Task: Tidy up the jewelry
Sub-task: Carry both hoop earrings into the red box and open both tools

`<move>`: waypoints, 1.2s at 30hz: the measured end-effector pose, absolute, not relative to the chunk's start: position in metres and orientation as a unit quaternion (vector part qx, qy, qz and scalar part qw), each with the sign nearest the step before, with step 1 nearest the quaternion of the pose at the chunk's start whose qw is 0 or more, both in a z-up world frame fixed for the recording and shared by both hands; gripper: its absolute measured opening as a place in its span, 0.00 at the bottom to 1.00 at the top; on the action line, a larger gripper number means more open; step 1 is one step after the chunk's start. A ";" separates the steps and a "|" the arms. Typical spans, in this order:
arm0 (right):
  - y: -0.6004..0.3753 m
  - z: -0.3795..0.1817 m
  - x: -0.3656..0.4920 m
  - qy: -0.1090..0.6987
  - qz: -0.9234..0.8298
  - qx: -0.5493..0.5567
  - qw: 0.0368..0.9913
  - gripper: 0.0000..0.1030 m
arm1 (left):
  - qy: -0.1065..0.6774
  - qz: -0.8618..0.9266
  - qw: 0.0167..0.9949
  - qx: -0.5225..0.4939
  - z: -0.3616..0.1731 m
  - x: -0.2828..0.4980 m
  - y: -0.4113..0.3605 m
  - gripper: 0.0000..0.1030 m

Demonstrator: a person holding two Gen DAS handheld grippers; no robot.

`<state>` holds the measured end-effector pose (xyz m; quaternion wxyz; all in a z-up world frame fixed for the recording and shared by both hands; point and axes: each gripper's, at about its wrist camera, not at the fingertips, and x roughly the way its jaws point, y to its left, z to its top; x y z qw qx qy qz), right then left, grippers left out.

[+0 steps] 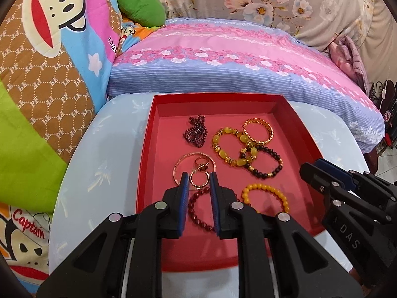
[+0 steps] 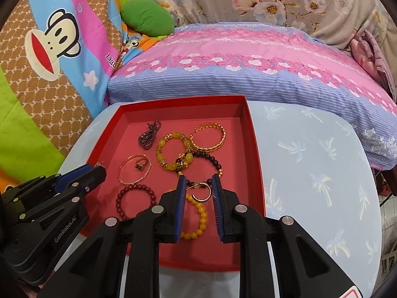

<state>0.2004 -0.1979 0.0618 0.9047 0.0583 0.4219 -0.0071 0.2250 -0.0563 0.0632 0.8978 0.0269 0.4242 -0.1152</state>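
Observation:
A red tray [image 1: 213, 98] sits on a pale blue table and holds several pieces of jewelry. Among them are a dark bead necklace [image 1: 196, 134], a yellow charm bracelet [image 1: 218, 146], a gold chain bangle [image 1: 258, 131], a black bead bracelet [image 1: 273, 161], a yellow bead bracelet [image 1: 266, 191], a red bead bracelet [image 1: 196, 206], and a thin bangle [image 1: 177, 171] with a ring [image 1: 201, 165] inside it. My left gripper [image 1: 198, 175] is shut on a rose-gold hoop earring [image 1: 191, 181] above the tray's near left. My right gripper [image 2: 198, 177] is shut on a matching open hoop earring [image 2: 204, 198] over the yellow bead bracelet [image 2: 198, 223].
The pale blue table [image 2: 310, 173] with its palm print reaches out to the right of the tray [image 2: 253, 149]. Behind it lie a pink and blue floral pillow [image 2: 248, 69], a green cushion [image 2: 146, 17] and a cartoon monkey blanket [image 2: 49, 49]. The two grippers stand side by side.

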 end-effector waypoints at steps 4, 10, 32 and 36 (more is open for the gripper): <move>-0.201 0.053 0.213 0.429 -0.010 0.058 0.901 0.19 | 0.429 -0.113 0.896 0.030 0.057 0.236 -0.060 0.16; -0.203 0.040 0.222 0.440 -0.014 0.055 0.896 0.19 | 0.439 -0.107 0.891 0.033 0.045 0.246 -0.064 0.16; -0.205 0.033 0.228 0.440 -0.026 0.059 0.896 0.23 | 0.449 -0.090 0.888 0.026 0.032 0.253 -0.063 0.28; -0.202 0.037 0.222 0.435 -0.024 0.057 0.898 0.28 | 0.443 -0.085 0.892 0.024 0.037 0.249 -0.061 0.36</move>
